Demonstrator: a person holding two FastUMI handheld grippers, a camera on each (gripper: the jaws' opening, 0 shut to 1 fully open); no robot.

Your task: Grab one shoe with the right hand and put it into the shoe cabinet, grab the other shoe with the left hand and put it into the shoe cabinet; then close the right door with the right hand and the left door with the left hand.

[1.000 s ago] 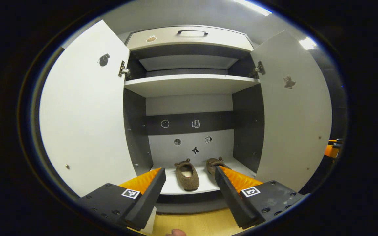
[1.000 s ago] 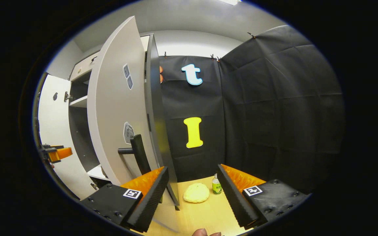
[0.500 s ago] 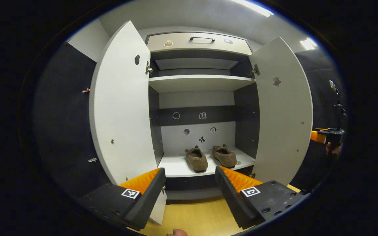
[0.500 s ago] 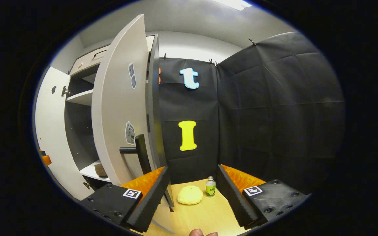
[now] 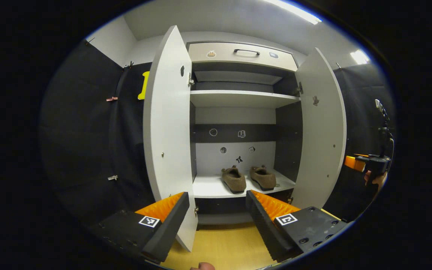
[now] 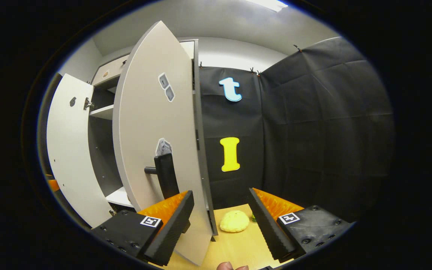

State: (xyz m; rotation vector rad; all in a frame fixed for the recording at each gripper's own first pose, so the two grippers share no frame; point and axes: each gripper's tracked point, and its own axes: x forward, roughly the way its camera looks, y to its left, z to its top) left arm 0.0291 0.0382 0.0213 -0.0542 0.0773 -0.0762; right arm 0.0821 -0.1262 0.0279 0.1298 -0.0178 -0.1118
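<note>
Shoes [image 5: 248, 178] both sit on the cabinet's bottom shelf [image 5: 208, 187] in the left gripper view, so door-closing looks next; left gripper [image 5: 216, 221] wide, empty, left door [image 5: 167, 123] edge just ahead. Right gripper view: right gripper [image 6: 219, 221] wide beside right door [image 6: 152, 123], handle [image 6: 163, 174] near, open floor [image 6: 238, 243] on the right.

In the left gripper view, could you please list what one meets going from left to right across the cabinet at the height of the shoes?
Open white left door → left brown felt shoe → right brown felt shoe → open white right door → the other orange-and-black claw, held at the far right.
</note>
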